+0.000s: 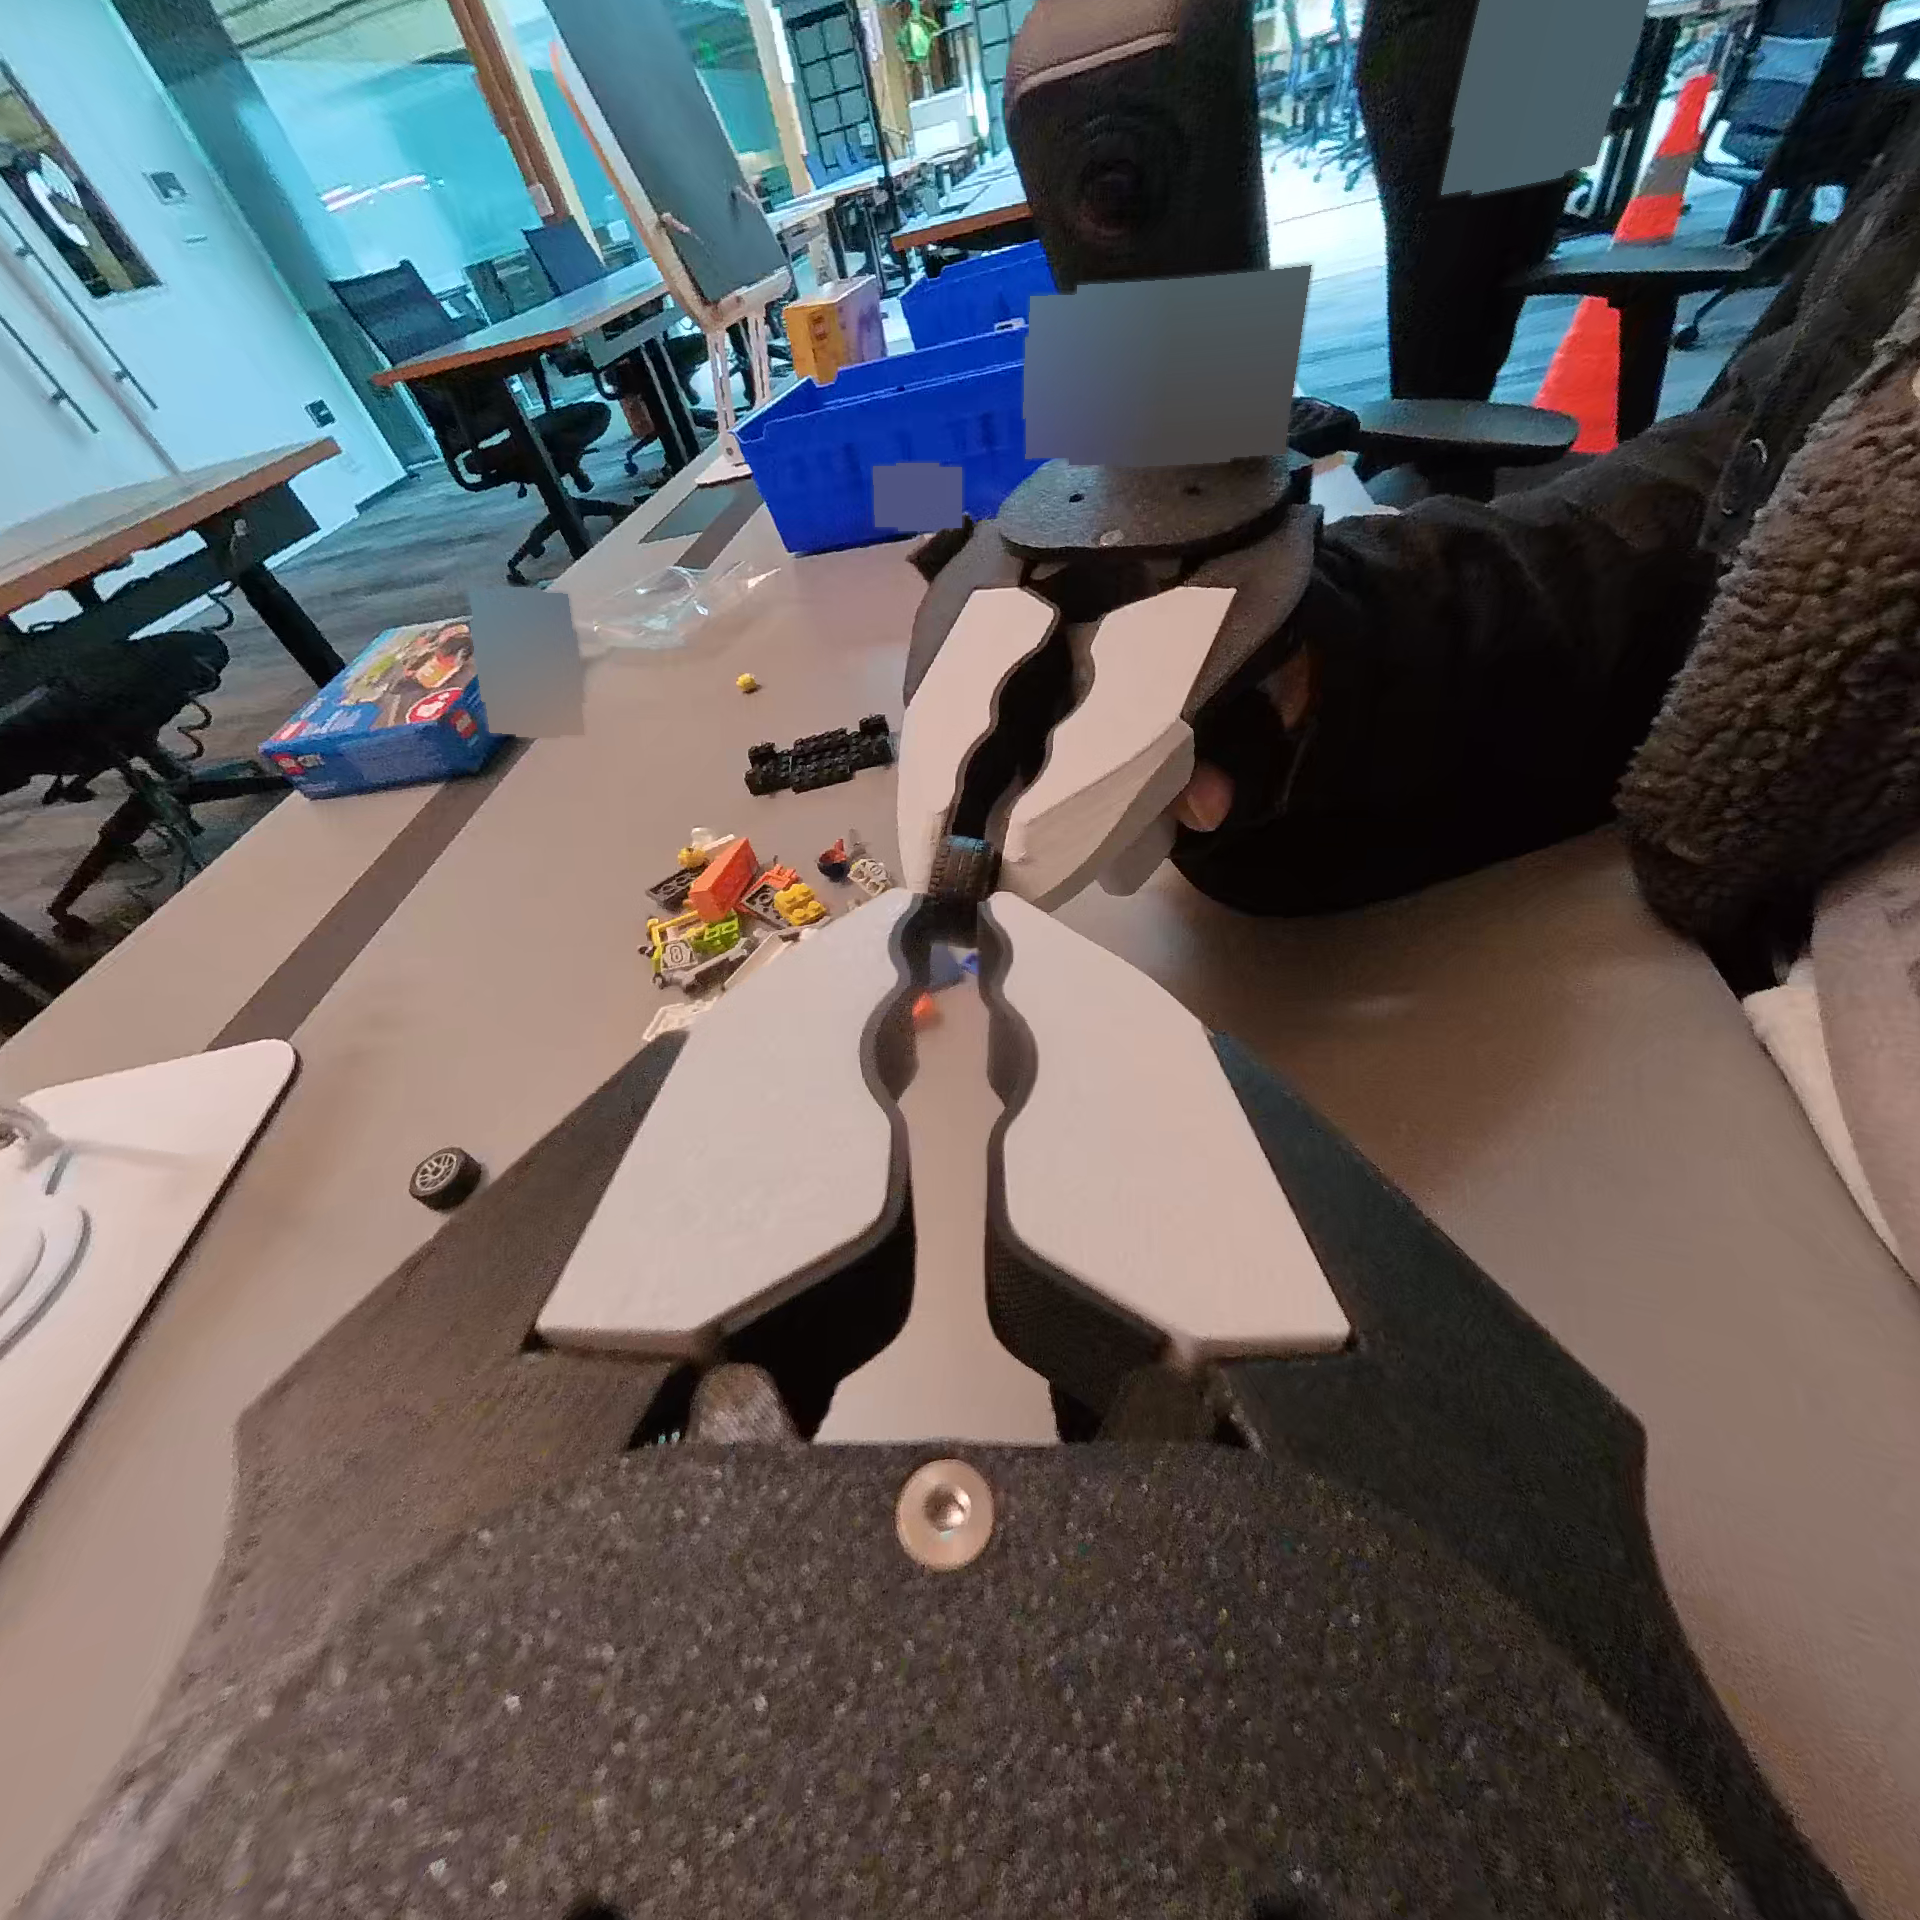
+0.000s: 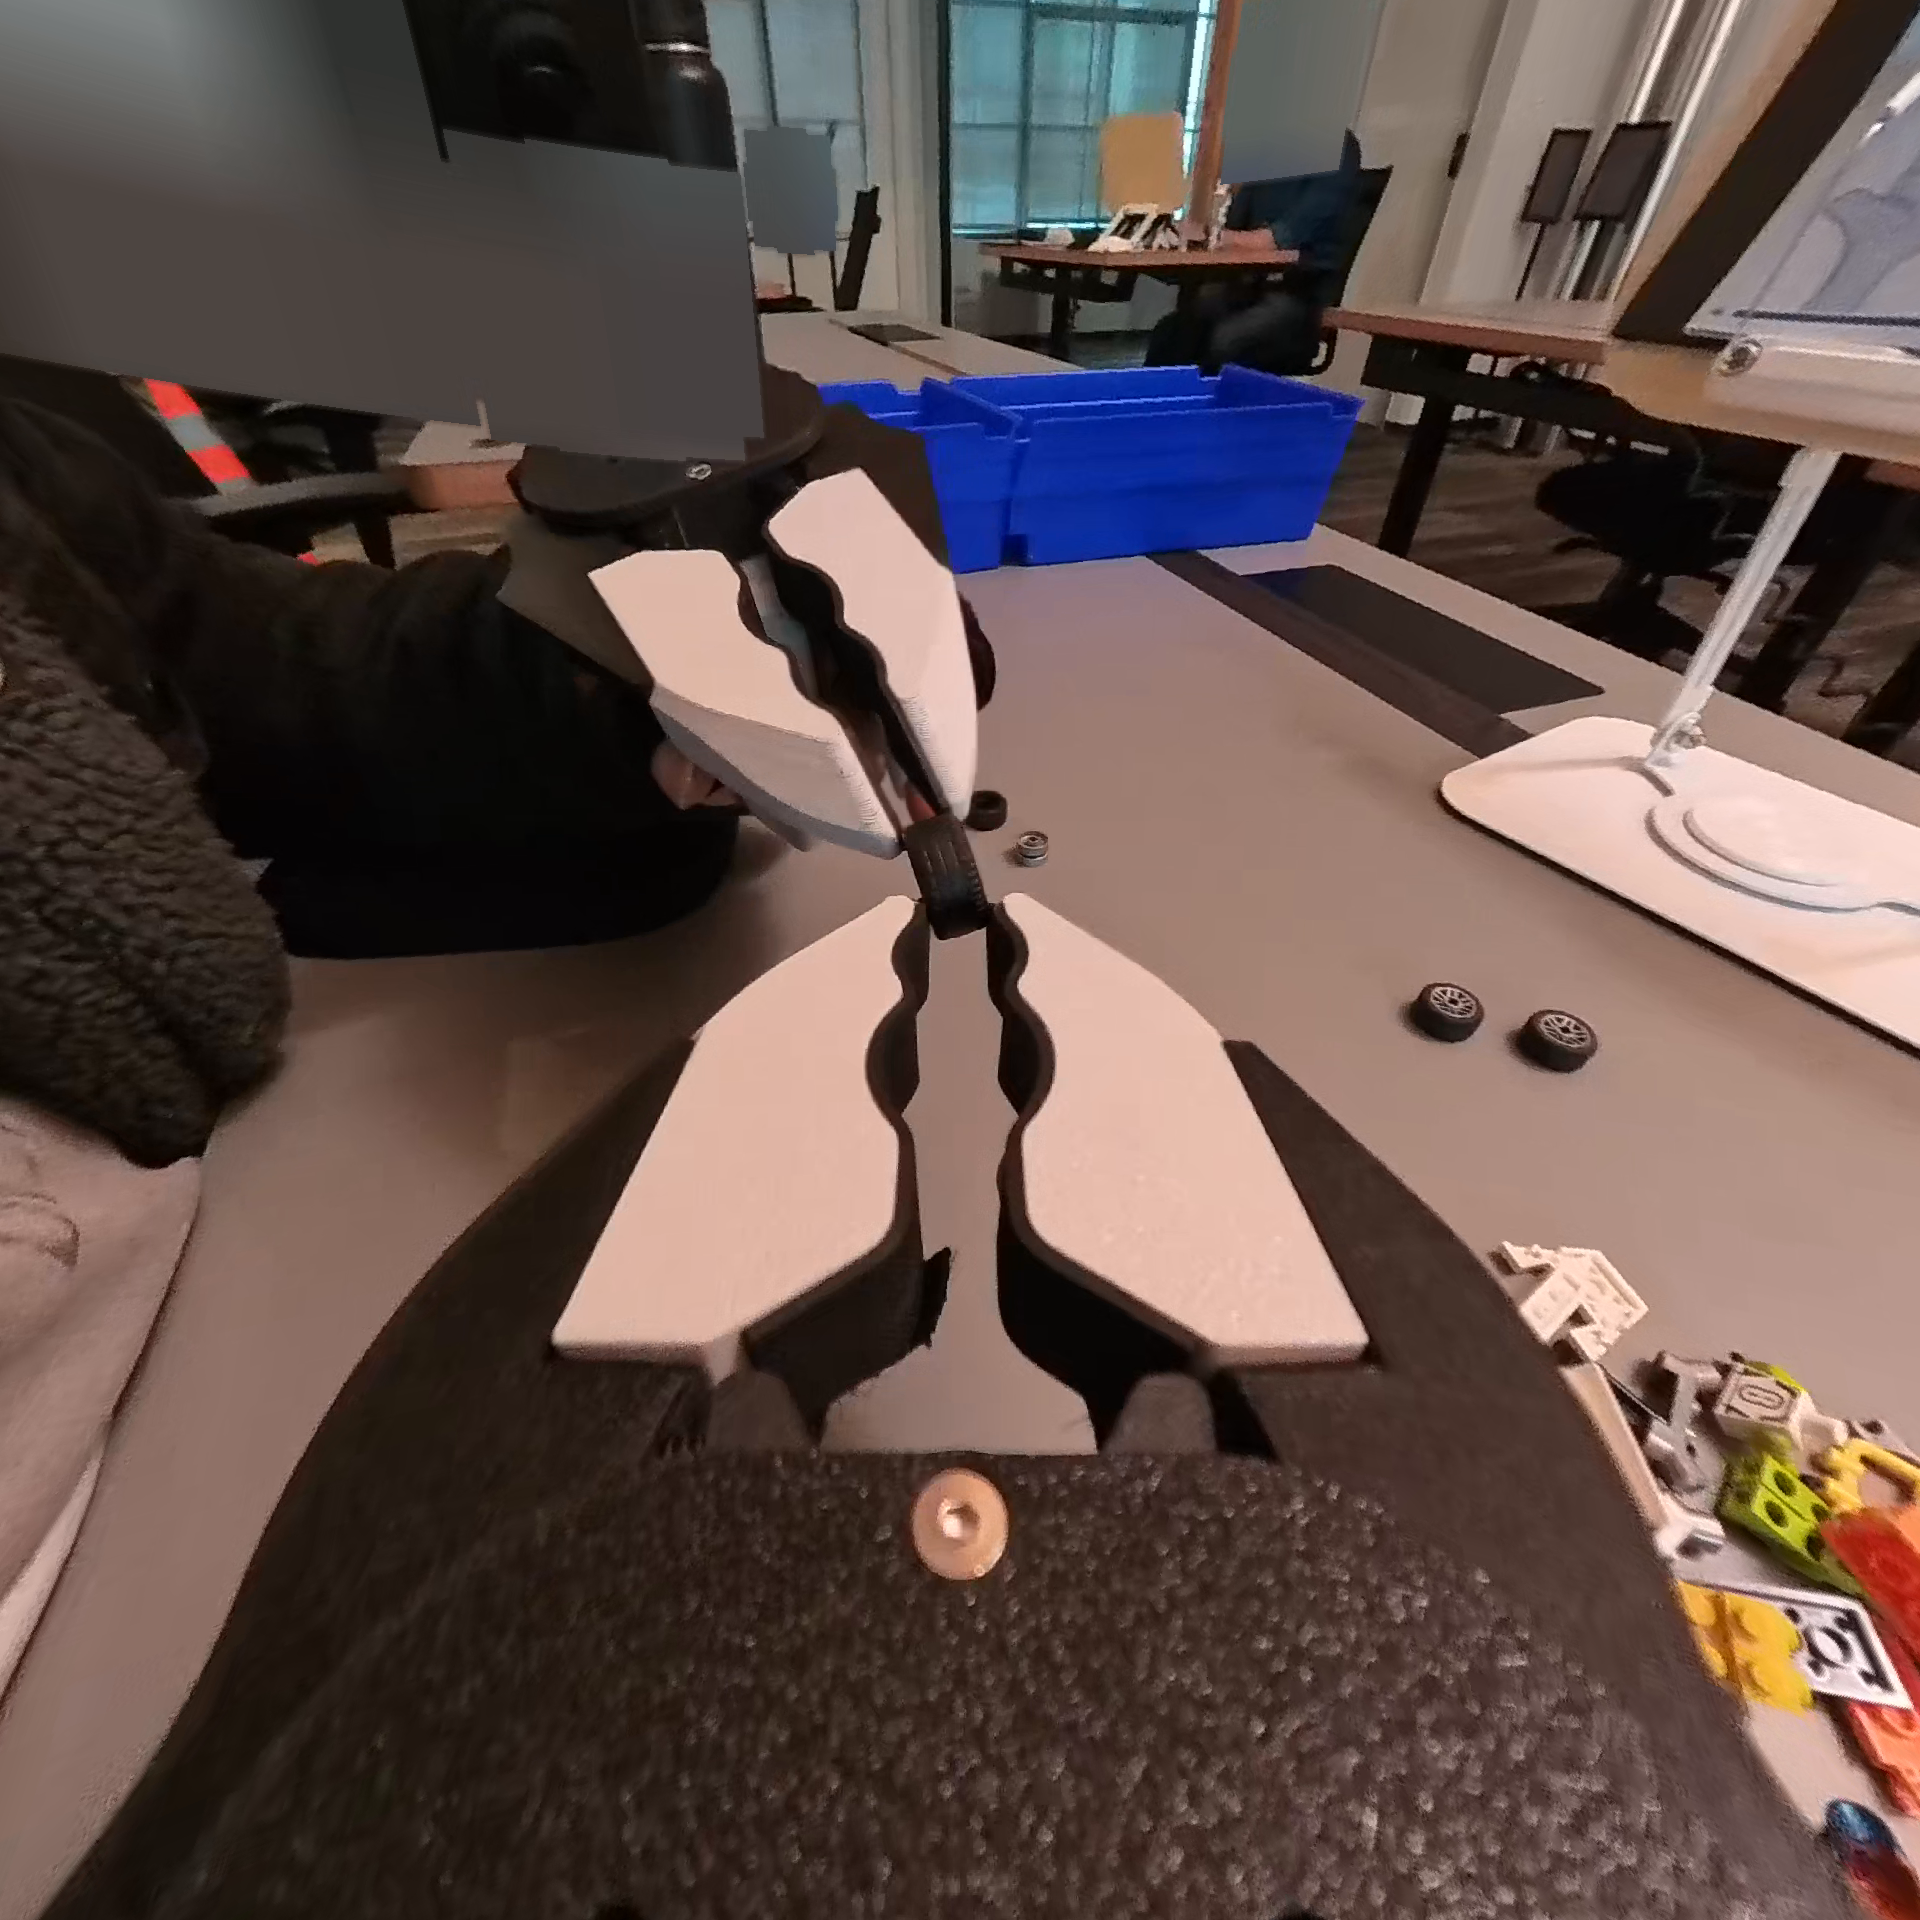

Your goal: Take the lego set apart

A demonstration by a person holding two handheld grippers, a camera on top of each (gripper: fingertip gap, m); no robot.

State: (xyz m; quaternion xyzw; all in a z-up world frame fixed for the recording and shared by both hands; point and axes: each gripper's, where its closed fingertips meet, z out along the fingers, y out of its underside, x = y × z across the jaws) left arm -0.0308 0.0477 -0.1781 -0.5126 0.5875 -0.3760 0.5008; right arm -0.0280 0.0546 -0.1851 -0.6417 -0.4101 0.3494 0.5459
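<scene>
A small black wheel (image 1: 961, 864) is pinched between both grippers just above the grey table (image 1: 1351, 1039). My left gripper (image 1: 948, 909) is shut on its near side. My right gripper (image 1: 968, 847) comes in from the far side, tips down, and is shut on the same wheel. In the right wrist view the wheel (image 2: 945, 878) sits at my right gripper's (image 2: 958, 916) tips, with the left gripper (image 2: 920, 828) opposite. A black lego chassis (image 1: 821, 750) lies beyond a pile of loose coloured pieces (image 1: 743, 914).
A loose wheel (image 1: 445, 1176) lies left of my left gripper. Two wheels (image 2: 1446, 1011), a bare tyre (image 2: 987, 808) and a rim (image 2: 1031, 850) lie on the table. A lego box (image 1: 384, 717), blue bins (image 1: 883, 447), a plastic bag (image 1: 675, 597) and a white lamp base (image 2: 1714, 831) stand around. My left and right fingertips are right by each other.
</scene>
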